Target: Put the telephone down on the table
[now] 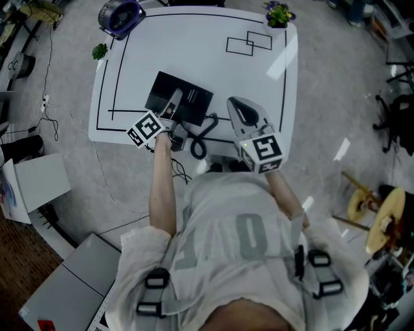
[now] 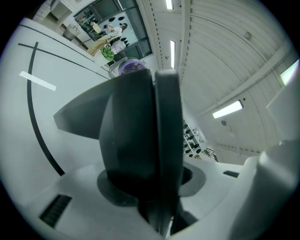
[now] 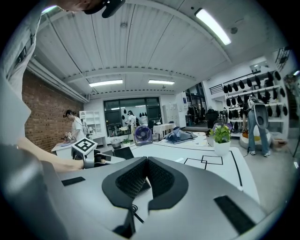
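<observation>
Table: a white, smooth table (image 1: 259, 84) with rounded corners and thin black lines drawn on its top.
Telephone base: a flat, black, rectangular telephone base (image 1: 193, 97) of matt plastic lies on the table, in the near left part, inside the long black outline.
Handset: a long handset (image 1: 174, 102) of grey and dark plastic is over the left edge of the telephone base. I cannot tell if it rests on the base or is a little above it.
Cord: a black coiled cord (image 1: 202, 132) makes loops on the table at the near side of the base.
Left gripper: the white plastic left gripper (image 1: 171, 119), with its cube of square markers, is clenched on the handset. In the left gripper view the dark, smooth, rounded body of the handset fills the space between the two jaws, and the dark pads press on it from both sides.
Right gripper: the white right gripper (image 3: 146, 164) has its jaws brought together, and the black ribbed pads meet at the tips with nothing between them (only a narrow slit stays lower down). It is over the near edge of the table, to the right of the telephone and apart from it.
Far edge: a round purple fan (image 1: 121, 16) stands at the left corner, and a small green potted plant (image 1: 278, 14) in a white pot at the right corner.
</observation>
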